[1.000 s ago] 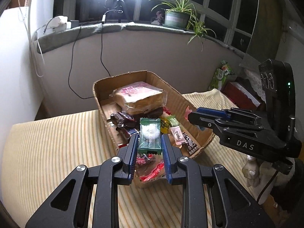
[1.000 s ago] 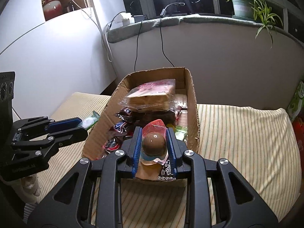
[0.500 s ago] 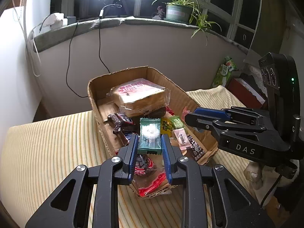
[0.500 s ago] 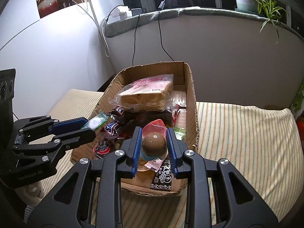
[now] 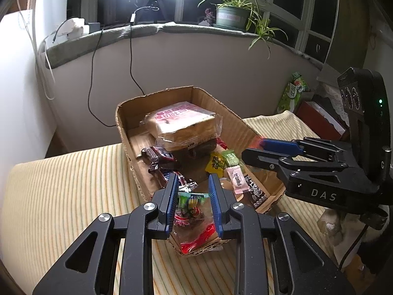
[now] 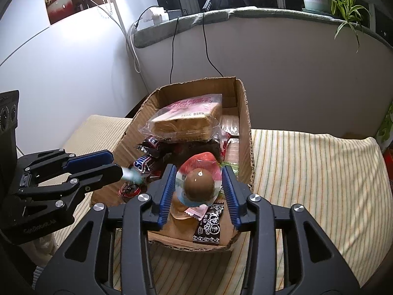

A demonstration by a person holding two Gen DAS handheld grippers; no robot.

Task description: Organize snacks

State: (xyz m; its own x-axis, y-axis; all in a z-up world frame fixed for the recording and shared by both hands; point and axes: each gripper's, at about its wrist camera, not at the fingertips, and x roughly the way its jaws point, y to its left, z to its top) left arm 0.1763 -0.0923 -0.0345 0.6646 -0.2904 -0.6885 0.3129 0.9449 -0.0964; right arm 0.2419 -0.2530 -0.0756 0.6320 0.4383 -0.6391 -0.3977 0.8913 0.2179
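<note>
A cardboard box on the striped cloth holds a bagged bread loaf, chocolate bars and small sweets. My left gripper is open over the box's near end; the green packet lies just below its fingers, blurred. My right gripper is open over the box; the packaged brown egg sits loose between its fingers. In the right wrist view the left gripper shows the blurred green packet at its tip.
A sill with a potted plant, a bright lamp and cables runs behind. A white wall stands at left. A red box and a green bag stand at the right of the striped cloth.
Both grippers have opened. The green packet has left the left fingers and drops into the box. The egg packet now sits loose between the wider right fingers. Both grippers moved closer over the box.
</note>
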